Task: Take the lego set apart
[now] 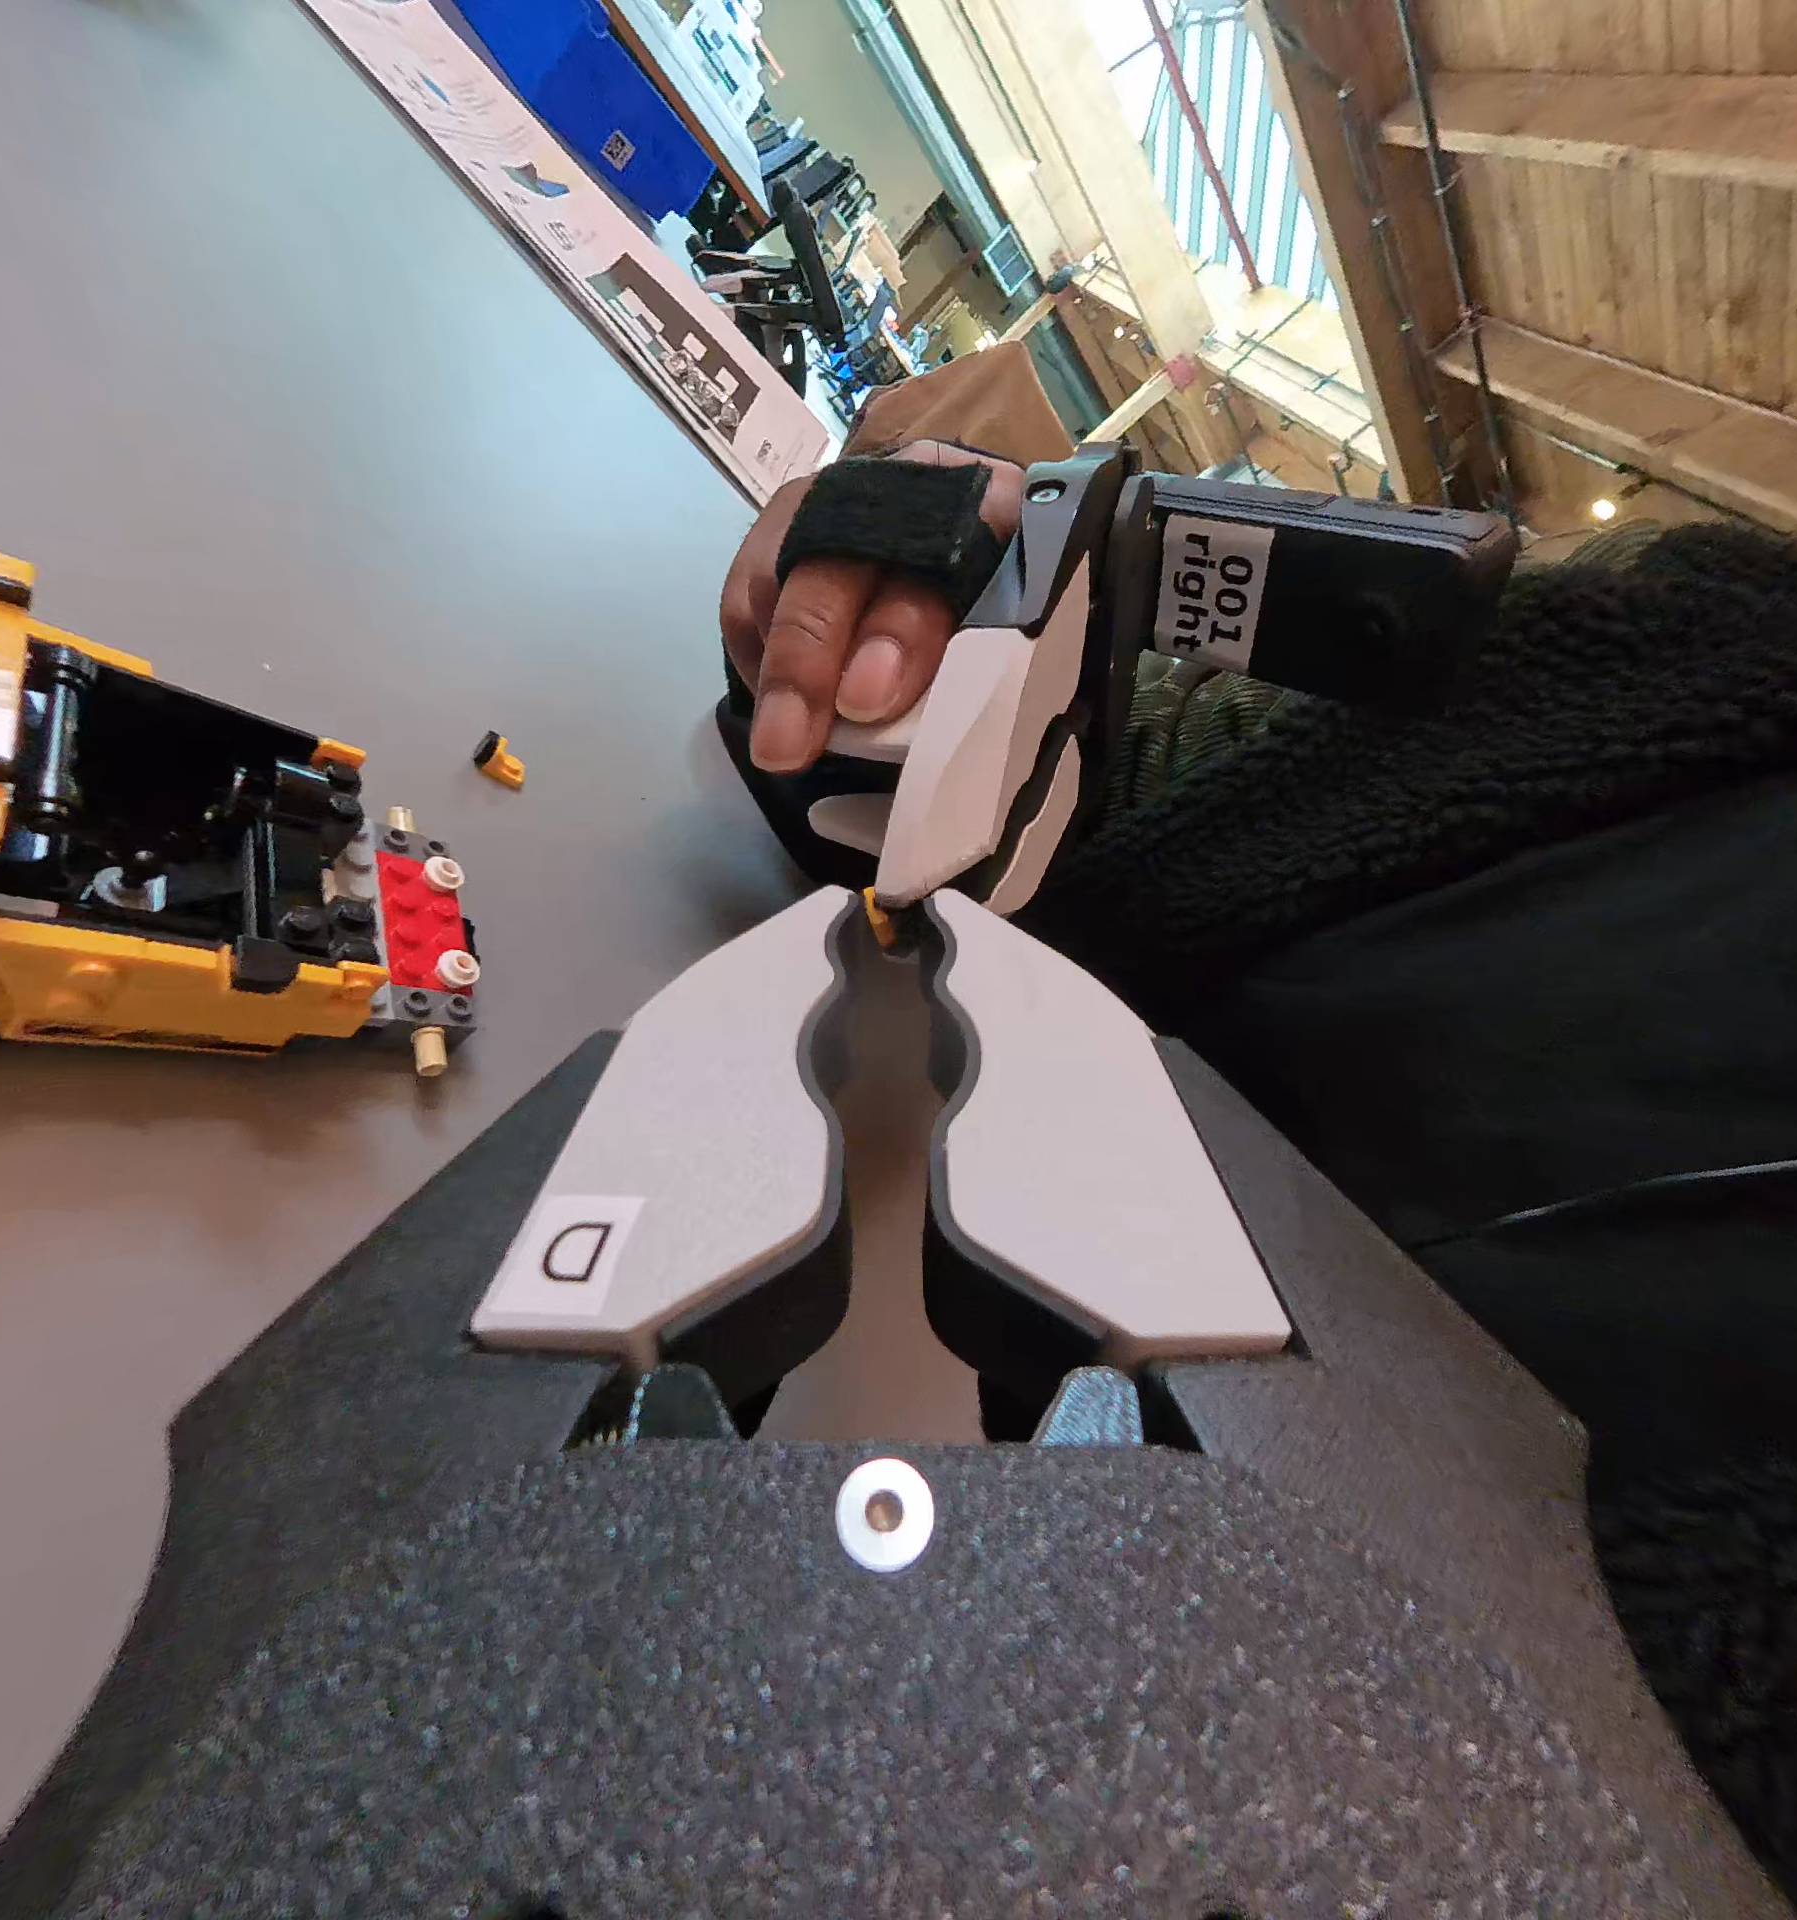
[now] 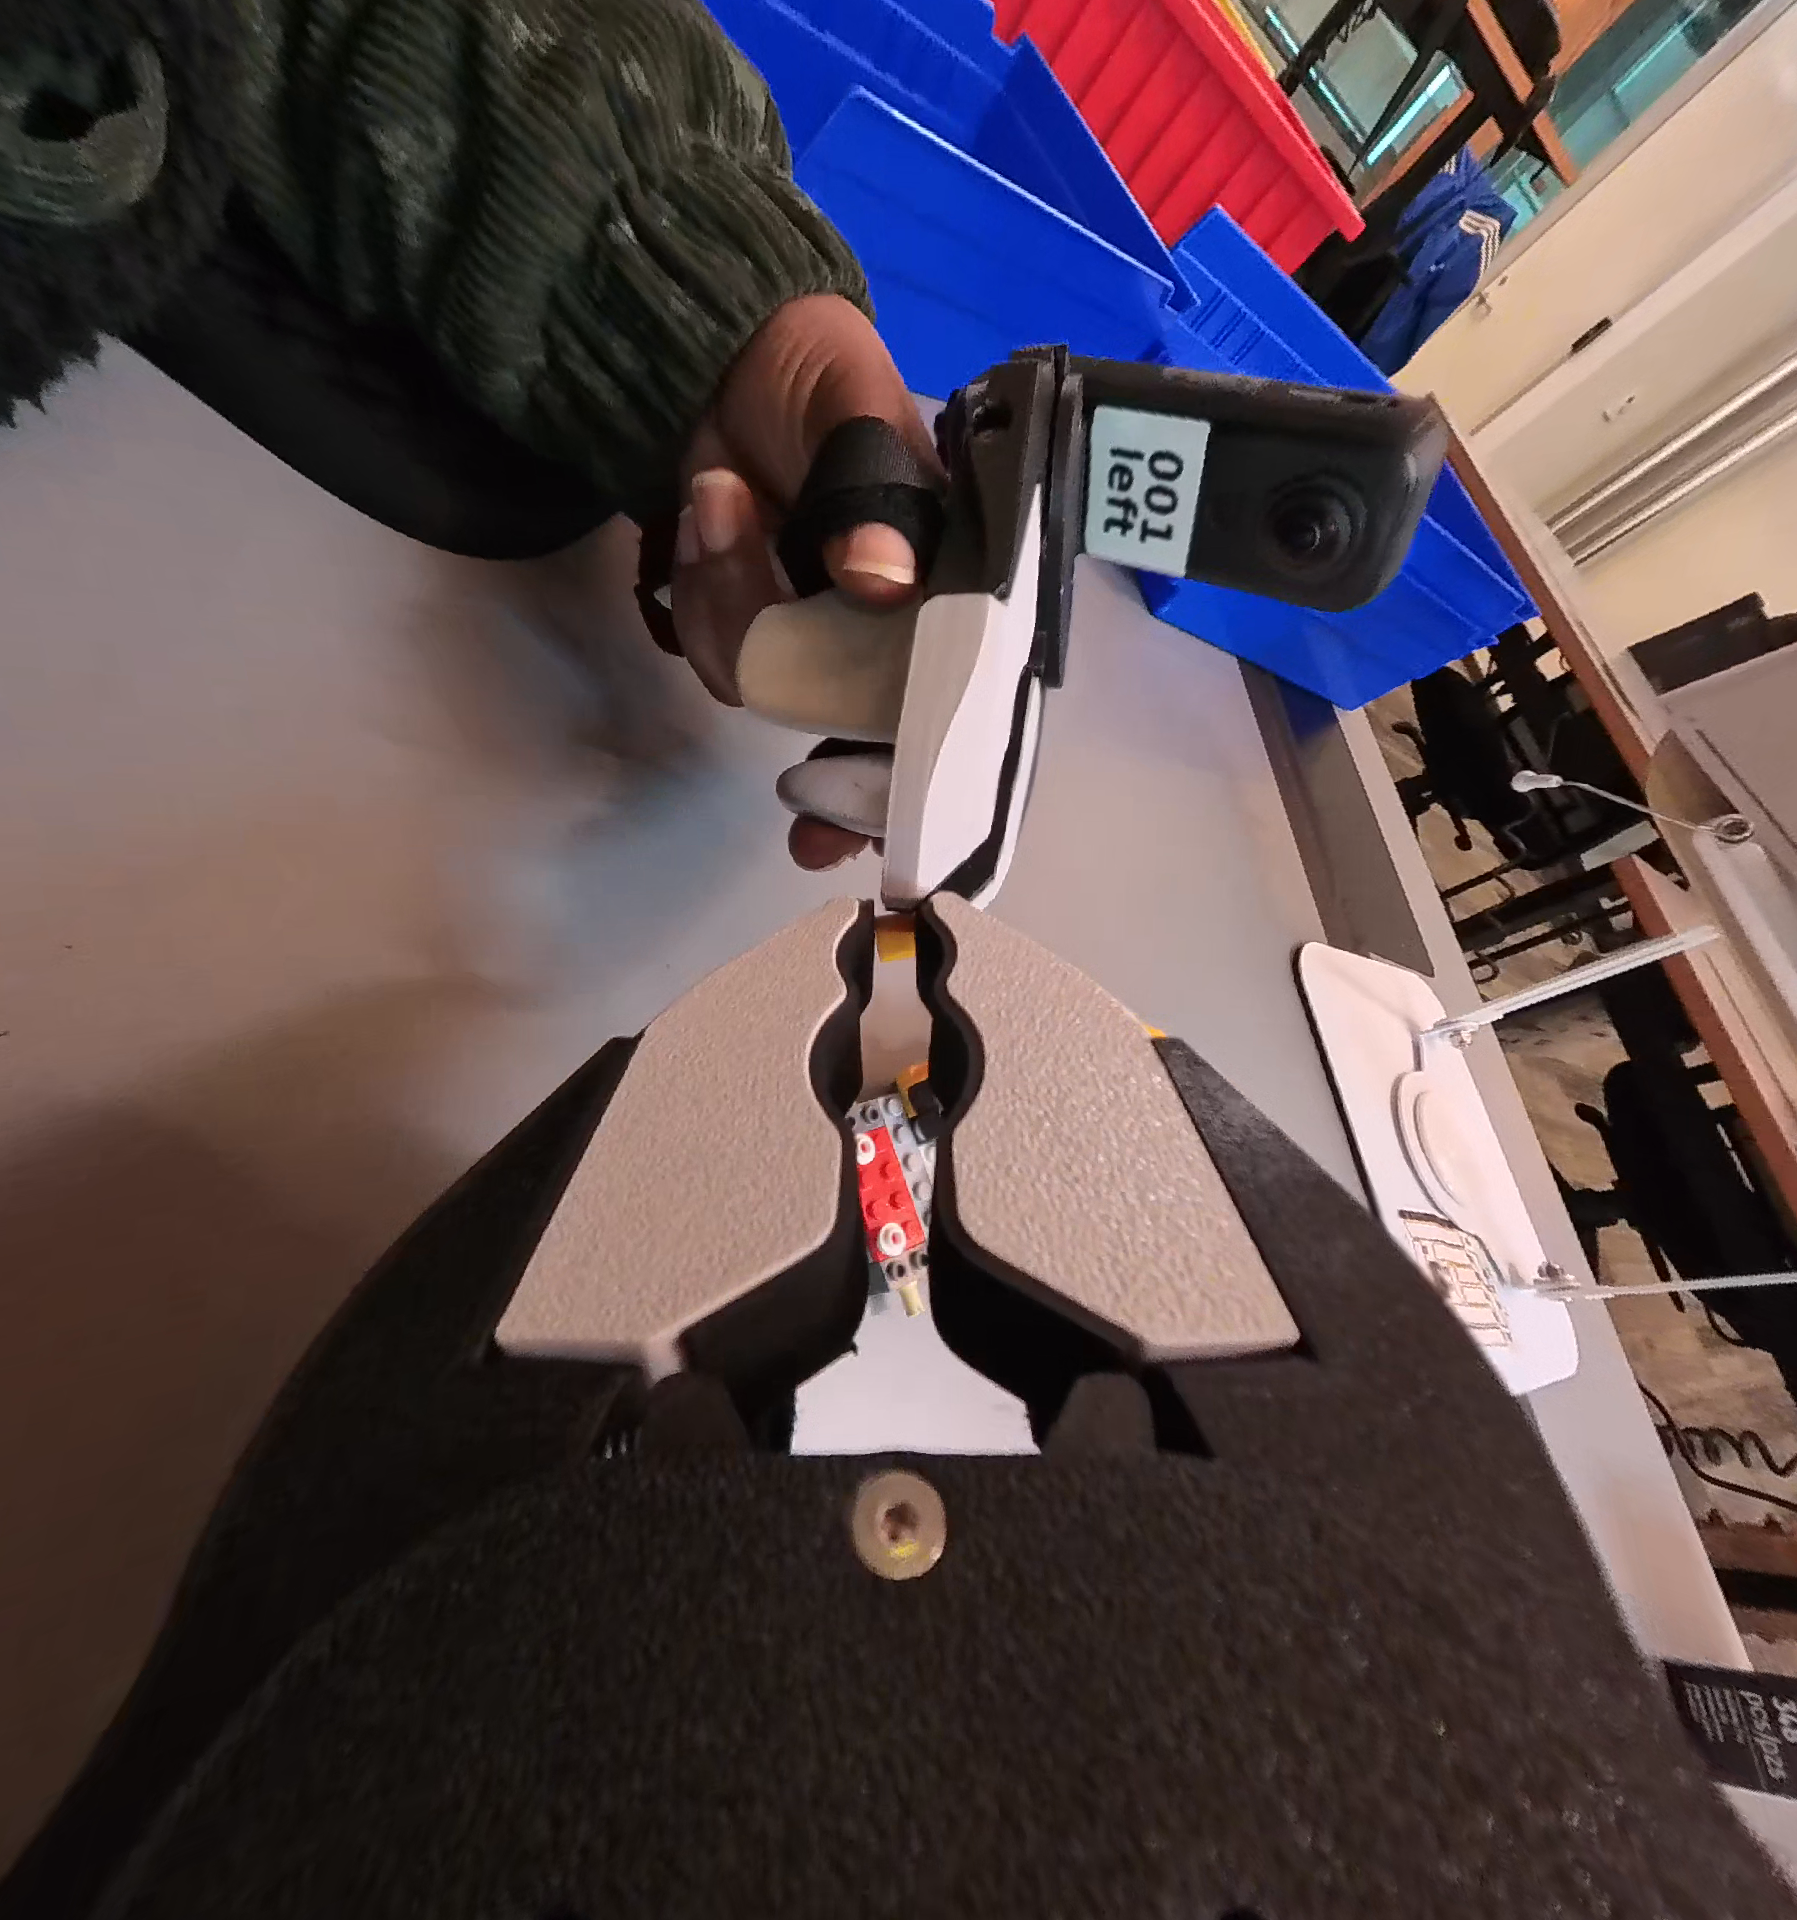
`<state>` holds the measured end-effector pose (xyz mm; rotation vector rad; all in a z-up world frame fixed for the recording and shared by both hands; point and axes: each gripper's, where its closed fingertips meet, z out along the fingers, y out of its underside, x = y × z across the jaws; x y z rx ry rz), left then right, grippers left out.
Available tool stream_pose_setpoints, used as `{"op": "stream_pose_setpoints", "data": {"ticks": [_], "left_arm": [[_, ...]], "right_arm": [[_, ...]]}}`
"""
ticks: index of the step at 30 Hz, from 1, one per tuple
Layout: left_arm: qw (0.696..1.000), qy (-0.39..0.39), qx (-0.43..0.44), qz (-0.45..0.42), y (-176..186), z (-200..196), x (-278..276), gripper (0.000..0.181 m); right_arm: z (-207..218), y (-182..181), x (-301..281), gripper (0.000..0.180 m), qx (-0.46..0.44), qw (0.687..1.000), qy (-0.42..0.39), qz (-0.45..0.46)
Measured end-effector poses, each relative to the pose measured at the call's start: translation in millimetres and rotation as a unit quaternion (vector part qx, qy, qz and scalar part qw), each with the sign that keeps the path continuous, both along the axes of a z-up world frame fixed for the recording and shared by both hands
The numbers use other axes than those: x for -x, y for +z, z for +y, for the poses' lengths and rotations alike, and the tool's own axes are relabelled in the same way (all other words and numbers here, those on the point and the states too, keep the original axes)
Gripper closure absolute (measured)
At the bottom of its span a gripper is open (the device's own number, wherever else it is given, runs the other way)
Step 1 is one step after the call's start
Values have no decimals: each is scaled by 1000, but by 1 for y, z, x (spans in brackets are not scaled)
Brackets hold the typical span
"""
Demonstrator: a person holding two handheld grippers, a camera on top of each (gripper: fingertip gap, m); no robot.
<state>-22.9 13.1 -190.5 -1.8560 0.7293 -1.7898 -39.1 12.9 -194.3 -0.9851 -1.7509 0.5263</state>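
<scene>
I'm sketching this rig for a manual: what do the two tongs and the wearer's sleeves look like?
Each tongs has two flat, pale grey fingers with wavy black-edged inner sides, set in a rough black body with a central screw. One finger bears a lettered sticker. A black camera with a pale label sits on top, and black straps loop the fingers. Sleeves: dark green ribbed knit under black fleece.

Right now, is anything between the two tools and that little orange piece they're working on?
Nothing visible. The left tool and right tool both pinch the small orange piece at their tips, meeting tip to tip above the table, apart from the lego car.
</scene>
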Motion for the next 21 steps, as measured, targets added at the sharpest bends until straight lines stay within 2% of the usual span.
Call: {"op": "stream_pose_setpoints", "data": {"ticks": [5, 21], "left_arm": [[1000, 4, -9, 8, 0, 1, 2, 178], [998, 14, -26, 53, -11, 6, 11, 178]], "right_arm": [[2, 0, 1, 171, 4, 1000, -6, 9], [7, -6, 2, 171, 37, 999, -11, 19]]}}
